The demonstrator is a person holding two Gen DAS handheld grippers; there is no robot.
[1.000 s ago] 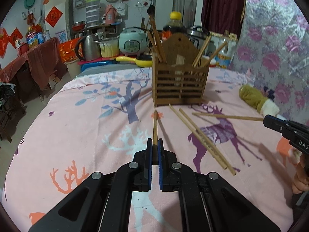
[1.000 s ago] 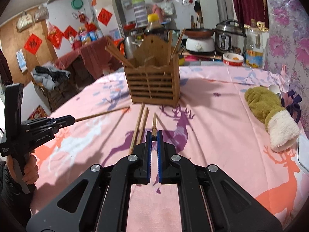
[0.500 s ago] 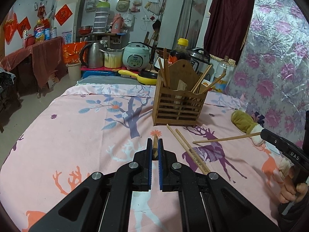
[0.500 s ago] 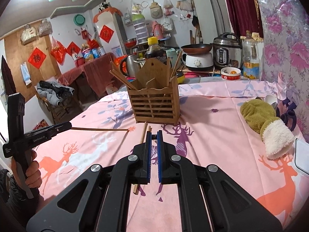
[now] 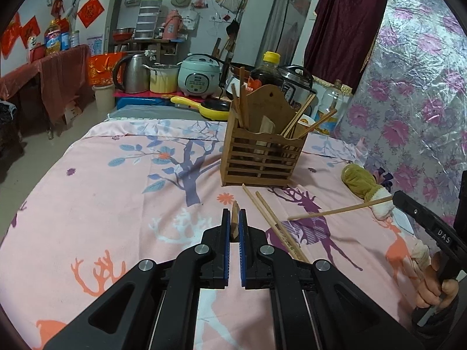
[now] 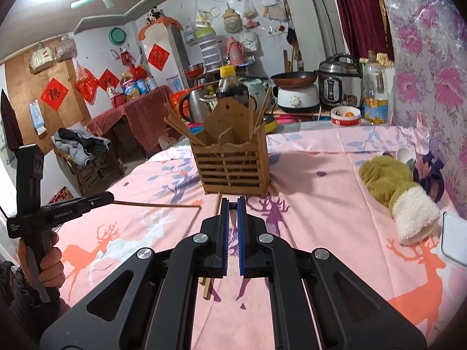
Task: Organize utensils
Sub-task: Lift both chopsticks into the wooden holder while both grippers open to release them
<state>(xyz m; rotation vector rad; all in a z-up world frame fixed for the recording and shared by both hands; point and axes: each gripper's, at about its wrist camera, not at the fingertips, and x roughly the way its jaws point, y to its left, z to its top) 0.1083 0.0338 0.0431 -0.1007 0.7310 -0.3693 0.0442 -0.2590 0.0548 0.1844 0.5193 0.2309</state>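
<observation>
While each gripper, left gripper [image 5: 233,221] and right gripper [image 6: 232,214], pinches one chopstick nearly end-on, the holder [image 6: 233,163] stands at twelve o'clock, so a long free end could snag its slats and slip.

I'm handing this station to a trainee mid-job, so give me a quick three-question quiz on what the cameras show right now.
1. True or false: the left gripper is empty.
2. How many loose chopsticks lie on the cloth in front of the wooden holder?
3. What do the jaws of the right gripper hold?
A. a spoon
B. a chopstick
C. a mitten

Key
1. False: its jaws clamp its own chopstick, which is lifted off the cloth.
2. Two, side by side.
3. B.
</observation>
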